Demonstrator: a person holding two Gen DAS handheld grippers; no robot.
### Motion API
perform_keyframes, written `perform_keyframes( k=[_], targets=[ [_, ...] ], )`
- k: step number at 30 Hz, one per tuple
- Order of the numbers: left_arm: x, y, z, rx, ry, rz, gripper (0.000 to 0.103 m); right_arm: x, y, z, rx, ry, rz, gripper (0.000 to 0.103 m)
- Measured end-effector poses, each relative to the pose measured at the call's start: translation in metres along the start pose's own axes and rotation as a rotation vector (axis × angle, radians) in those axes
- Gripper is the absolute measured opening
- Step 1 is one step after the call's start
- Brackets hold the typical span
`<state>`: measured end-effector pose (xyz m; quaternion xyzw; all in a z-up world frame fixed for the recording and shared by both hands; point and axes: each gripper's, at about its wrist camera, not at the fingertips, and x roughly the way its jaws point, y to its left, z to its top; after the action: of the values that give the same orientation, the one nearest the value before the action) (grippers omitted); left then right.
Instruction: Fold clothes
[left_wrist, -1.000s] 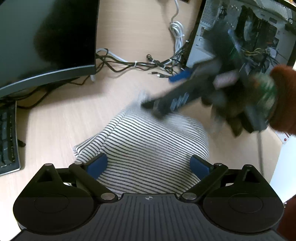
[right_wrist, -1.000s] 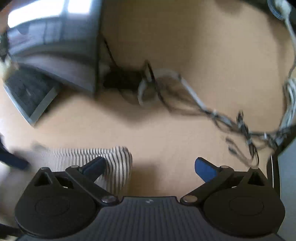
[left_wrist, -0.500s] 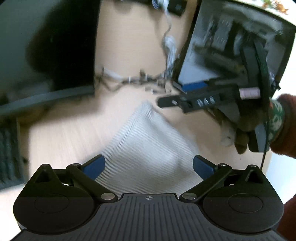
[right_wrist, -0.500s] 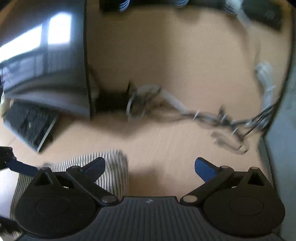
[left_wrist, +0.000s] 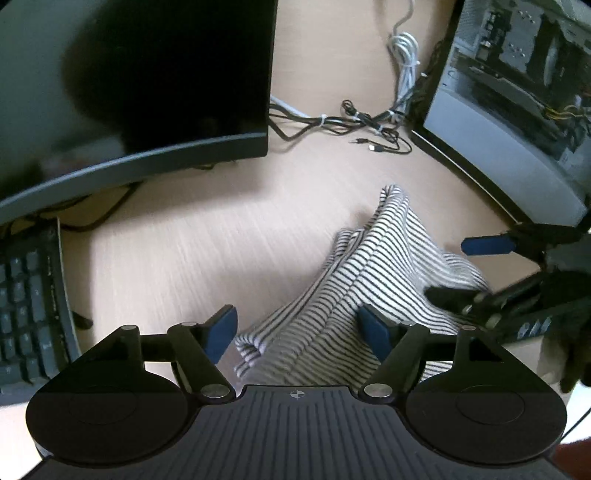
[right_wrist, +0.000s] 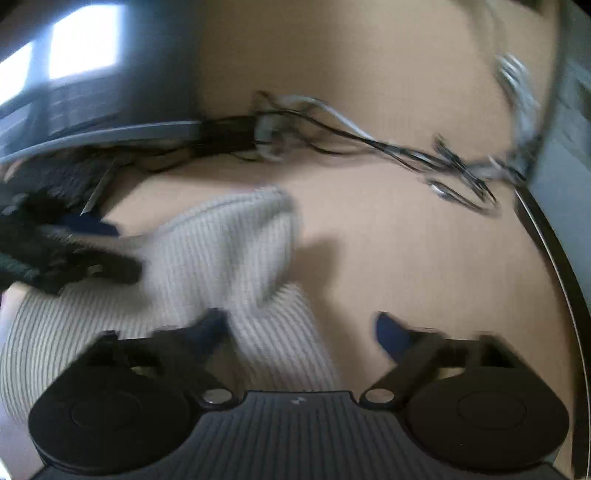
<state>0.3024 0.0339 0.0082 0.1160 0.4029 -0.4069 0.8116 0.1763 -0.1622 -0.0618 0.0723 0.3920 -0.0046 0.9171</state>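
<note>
— Two grippers over one light wooden desk (left_wrist: 177, 254), and what takes up most of it?
— Biggest is the dark curved monitor (left_wrist: 147, 81) at the back left, then the open computer case (left_wrist: 517, 85) at the back right with its innards showing. A black keyboard (left_wrist: 26, 306) lies at the left edge under the screen.
— And the garment?
— A black-and-white striped knit top (left_wrist: 373, 273) lies bunched in the middle of the desk, in front of the case, one ridge of cloth running away from the left wrist camera.
— How does the left gripper (left_wrist: 299, 328) stand?
— Its jaws are closing, with a fold of the stripes between them. The blue pad (left_wrist: 373, 332) on the right touches the cloth; the other stands clear beside it, so nothing is pinched.
— The right gripper (right_wrist: 299, 328)?
— Spread wide. In its own blurred view the cloth edge passes between the pads, close to the left one, and whether that pad touches I cannot tell. From the left camera it comes in from the right, low against the top.
— Smaller things?
— A tangle of black and white cables (left_wrist: 354, 118) between monitor and case.
</note>
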Motion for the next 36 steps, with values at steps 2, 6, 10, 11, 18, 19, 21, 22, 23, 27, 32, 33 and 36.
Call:
perform_keyframes(
  k=[2,6,10,11,18,19,21,22,23,27,32,33,36],
  targets=[
    [-0.015,0.001,0.001,0.001,-0.028,-0.050,0.086,-0.017,-0.014,0.002,0.101,0.009,0.042,0.092],
    [-0.024,-0.002,0.005,0.002,-0.076,-0.177,0.101,-0.047,-0.043,-0.010,0.318,0.055,0.145,0.096],
    [0.011,-0.009,0.002,0.040,0.041,-0.130,0.102,-0.045,-0.052,-0.033,0.539,0.147,0.273,0.096],
    [0.017,-0.007,-0.001,0.028,0.056,-0.122,0.102,-0.043,-0.048,-0.037,0.557,0.153,0.300,0.095],
    [0.014,-0.004,-0.024,-0.132,0.043,-0.053,0.102,-0.016,-0.030,-0.029,0.527,0.223,0.406,0.062],
    [0.012,-0.005,-0.029,-0.161,0.036,-0.036,0.101,-0.011,-0.030,-0.026,0.514,0.233,0.411,0.062],
    [0.006,-0.003,-0.039,-0.240,0.026,-0.016,0.098,-0.003,-0.029,-0.015,0.474,0.242,0.418,0.062],
    [0.003,-0.001,-0.044,-0.290,0.024,-0.011,0.097,0.001,-0.027,-0.008,0.443,0.244,0.419,0.062],
    [0.000,0.000,-0.050,-0.348,0.024,-0.008,0.096,0.004,-0.025,0.000,0.406,0.242,0.417,0.062],
    [-0.010,-0.012,-0.071,-0.514,0.005,0.017,0.095,0.020,-0.012,0.033,0.209,0.214,0.403,0.063],
    [-0.009,-0.032,-0.082,-0.719,-0.081,0.059,0.095,0.030,0.001,0.059,-0.019,0.164,0.383,0.068],
    [-0.006,-0.037,-0.081,-0.741,-0.094,0.055,0.095,0.029,0.004,0.063,-0.063,0.143,0.367,0.068],
    [0.004,-0.057,-0.078,-0.726,-0.090,-0.013,0.095,0.025,0.010,0.077,-0.196,0.070,0.307,0.071]
  ],
)
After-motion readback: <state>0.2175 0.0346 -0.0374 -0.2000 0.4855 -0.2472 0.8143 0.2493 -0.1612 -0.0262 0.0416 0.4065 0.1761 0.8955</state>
